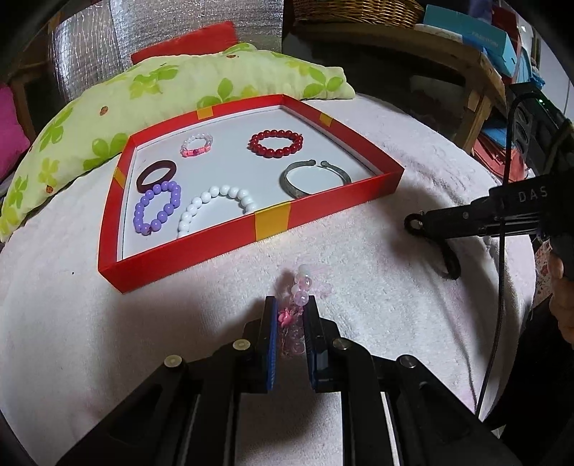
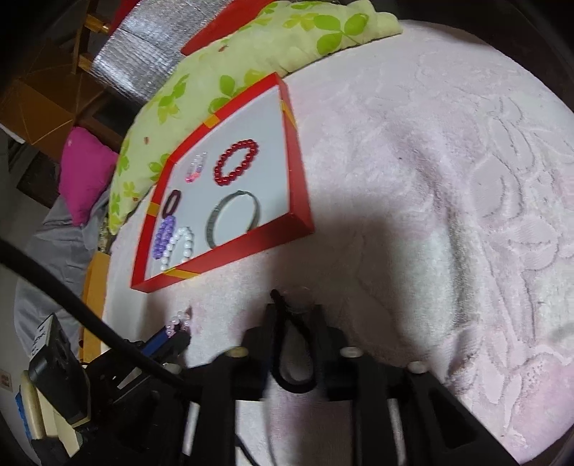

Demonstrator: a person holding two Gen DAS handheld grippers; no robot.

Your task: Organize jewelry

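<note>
A red tray (image 1: 272, 225) with a white floor lies on the pink blanket and holds red (image 1: 276, 143), purple (image 1: 157, 207), white (image 1: 215, 206), clear-pink (image 1: 196, 144) bead bracelets, a dark bangle (image 1: 156, 174) and a silver cuff (image 1: 315, 178). My left gripper (image 1: 291, 306) is shut on a pink-and-clear bead bracelet (image 1: 300, 286), in front of the tray. My right gripper (image 2: 293, 312) is shut on a black hair band (image 2: 295, 355), right of the tray (image 2: 229, 258); it also shows in the left wrist view (image 1: 452, 265).
A green flowered pillow (image 1: 150, 93) and a red cushion (image 1: 186, 43) lie behind the tray. A wooden shelf with a basket (image 1: 358, 10) and boxes stands at the back right. The pink blanket (image 2: 448, 179) spreads to the right.
</note>
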